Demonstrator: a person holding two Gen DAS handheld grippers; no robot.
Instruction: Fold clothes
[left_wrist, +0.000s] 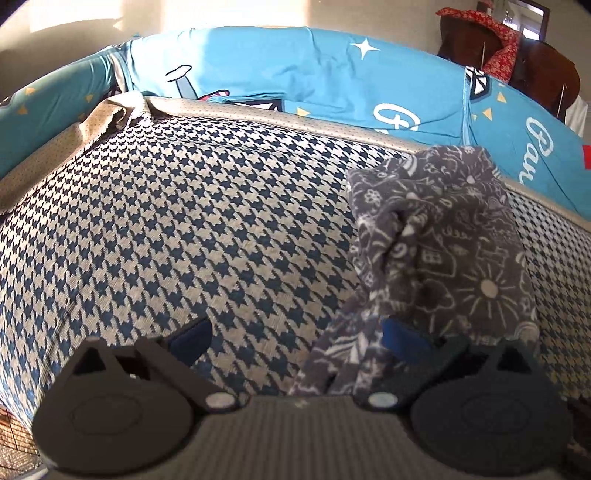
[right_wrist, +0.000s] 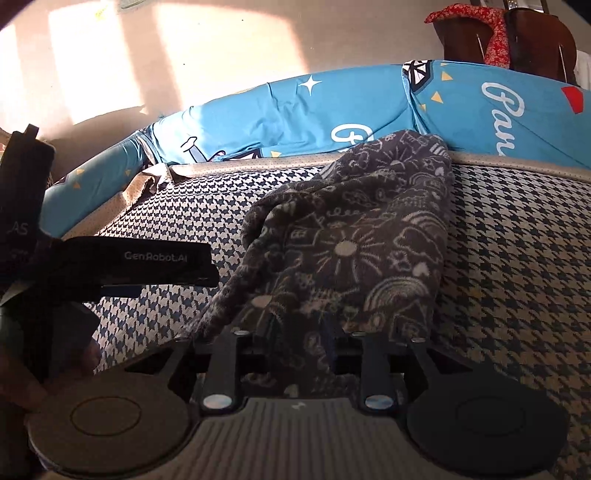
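progress: early, grey doodle-print fleece garment (right_wrist: 354, 251) bunched on houndstooth bed cover (left_wrist: 166, 221), no neat fold visible | left tool (left_wrist: 295, 338) spread, fleece draped over 1 finger | right tool (right_wrist: 295, 332) pinching fleece

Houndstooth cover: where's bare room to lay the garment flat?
Free: the houndstooth cover left of the grey patterned garment, out to the tan border. A narrower strip lies right of the garment. Crowded: the blue bedding behind the border.
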